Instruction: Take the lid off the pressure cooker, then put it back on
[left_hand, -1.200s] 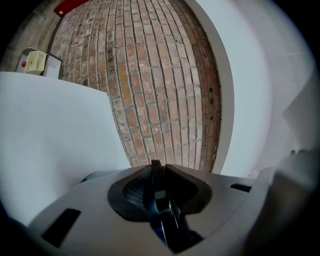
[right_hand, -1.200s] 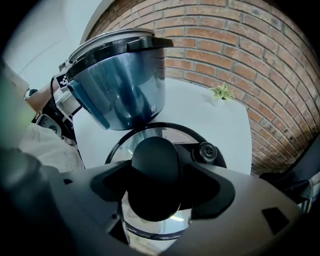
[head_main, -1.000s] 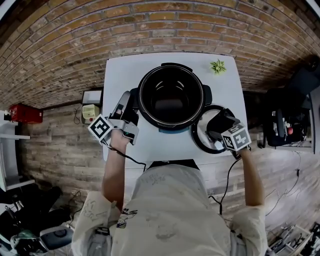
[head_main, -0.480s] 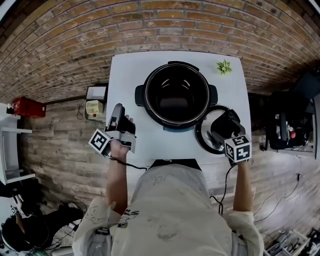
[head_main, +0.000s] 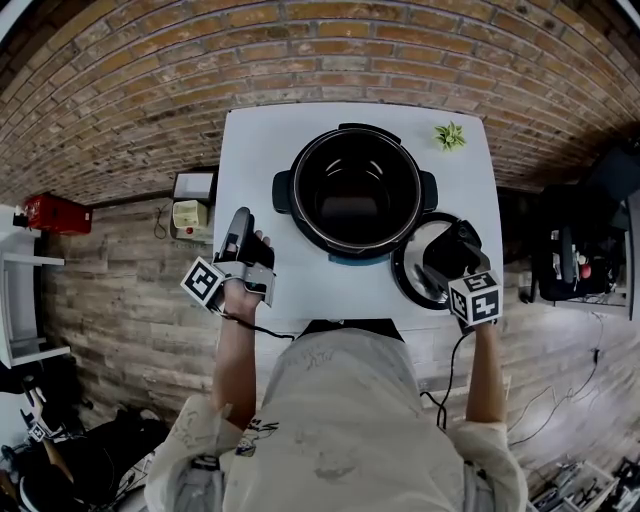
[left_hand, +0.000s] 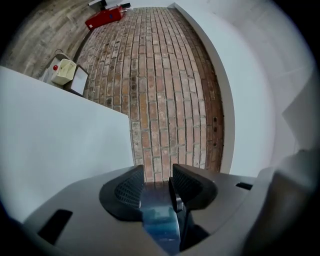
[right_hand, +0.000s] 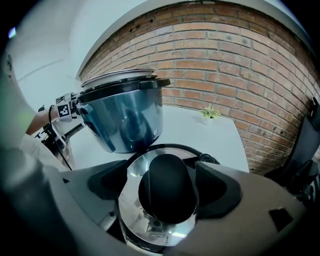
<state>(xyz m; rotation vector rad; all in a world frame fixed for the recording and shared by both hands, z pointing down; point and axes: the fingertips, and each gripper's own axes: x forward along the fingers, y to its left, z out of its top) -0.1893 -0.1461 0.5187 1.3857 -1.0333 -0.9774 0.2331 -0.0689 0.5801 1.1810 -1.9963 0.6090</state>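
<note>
Right tongs (right_hand: 164, 184) gape astride the lid knob (right_hand: 167, 172), left tongs (left_hand: 159, 182) spread empty, open cooker (head_main: 298, 190) just beside, plant (head_main: 449, 135) beyond.

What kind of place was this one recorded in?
Probably a staged recording space rather than a home kitchen: a lone pressure cooker on a small white table by a bare brick wall, with equipment standing on the plank floor.

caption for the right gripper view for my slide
The right hand-held gripper straddles the black knob of the lid, which lies on the white table beside the open pressure cooker.
</note>
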